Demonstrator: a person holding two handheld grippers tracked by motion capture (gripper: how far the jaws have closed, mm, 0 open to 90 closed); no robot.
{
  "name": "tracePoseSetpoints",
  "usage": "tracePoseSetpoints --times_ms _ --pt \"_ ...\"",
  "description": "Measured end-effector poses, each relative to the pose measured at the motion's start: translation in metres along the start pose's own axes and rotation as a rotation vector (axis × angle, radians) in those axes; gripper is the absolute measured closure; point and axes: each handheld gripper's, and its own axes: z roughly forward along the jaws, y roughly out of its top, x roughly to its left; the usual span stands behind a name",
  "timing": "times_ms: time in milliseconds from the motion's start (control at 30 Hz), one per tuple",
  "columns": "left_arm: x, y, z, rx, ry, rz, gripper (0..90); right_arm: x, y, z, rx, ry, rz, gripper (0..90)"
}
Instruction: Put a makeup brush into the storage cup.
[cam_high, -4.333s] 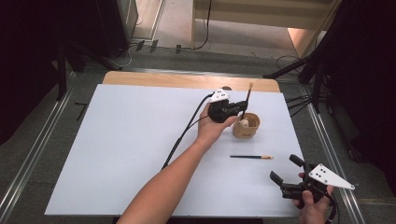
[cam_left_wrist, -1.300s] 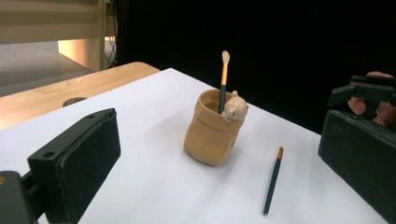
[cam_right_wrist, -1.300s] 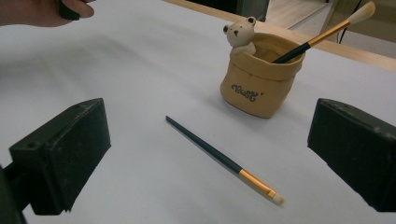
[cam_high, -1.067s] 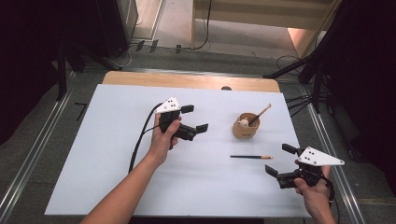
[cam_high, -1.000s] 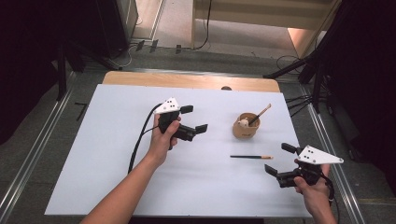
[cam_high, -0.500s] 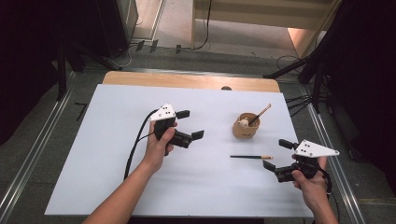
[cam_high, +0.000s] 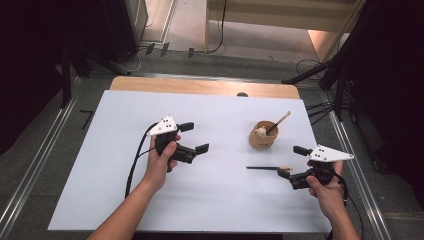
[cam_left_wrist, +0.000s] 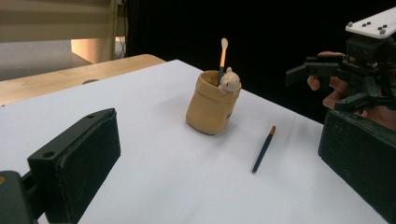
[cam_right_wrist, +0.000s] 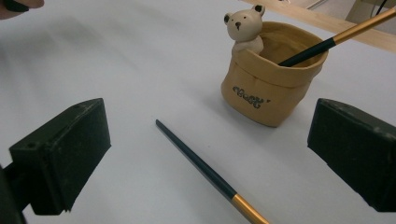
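Note:
A tan pouch-shaped cup (cam_high: 263, 136) with a small bear figure on its rim stands on the white table (cam_high: 115, 200), right of centre. One dark chopstick with a gold end (cam_high: 281, 120) leans in it. A second chopstick (cam_high: 267, 168) lies flat in front of the cup. My right gripper (cam_high: 293, 162) is open, its jaws just right of the lying chopstick's gold end. My left gripper (cam_high: 194, 138) is open and empty near the table's middle, pointing at the cup (cam_left_wrist: 212, 104). The right gripper view shows the chopstick (cam_right_wrist: 205, 171) between the open jaws, with the cup (cam_right_wrist: 270, 77) beyond.
A wooden strip (cam_high: 200, 86) runs along the table's far edge. Metal rails (cam_high: 35, 165) flank the table on the floor, and dark stands (cam_high: 340, 75) rise at the back right. A black cable (cam_high: 134, 165) trails from the left gripper.
The left gripper let go of the chopstick in the cup and drew back left to the table's middle. The right gripper moved up and left toward the lying chopstick.

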Motion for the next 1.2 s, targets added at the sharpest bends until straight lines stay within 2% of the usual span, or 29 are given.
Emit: tracePoseSetpoints --times_ms 267,433,467,600,833,1200 --pt "-0.002 -0.007 -0.008 0.012 0.0 0.002 0.0 -0.005 0.008 0.006 0.035 0.02 -0.022 0.0" --pt "-0.003 -0.012 -0.016 -0.002 -0.002 -0.01 0.0 -0.011 0.01 0.009 0.06 0.029 -0.028 0.1" --pt "-0.004 -0.015 -0.017 0.001 0.0 -0.013 0.0 -0.013 0.01 0.01 0.071 0.032 -0.033 2.7" --pt "-0.004 -0.021 -0.019 0.022 0.007 -0.004 0.0 -0.016 0.012 0.012 0.098 0.032 -0.047 4.1" --pt "-0.004 -0.023 -0.023 0.023 0.007 -0.007 0.0 -0.02 0.018 0.015 0.138 0.027 -0.07 4.5" --pt "-0.004 -0.026 -0.023 0.021 0.004 -0.017 0.0 -0.024 0.024 0.025 0.255 0.085 -0.125 7.4"
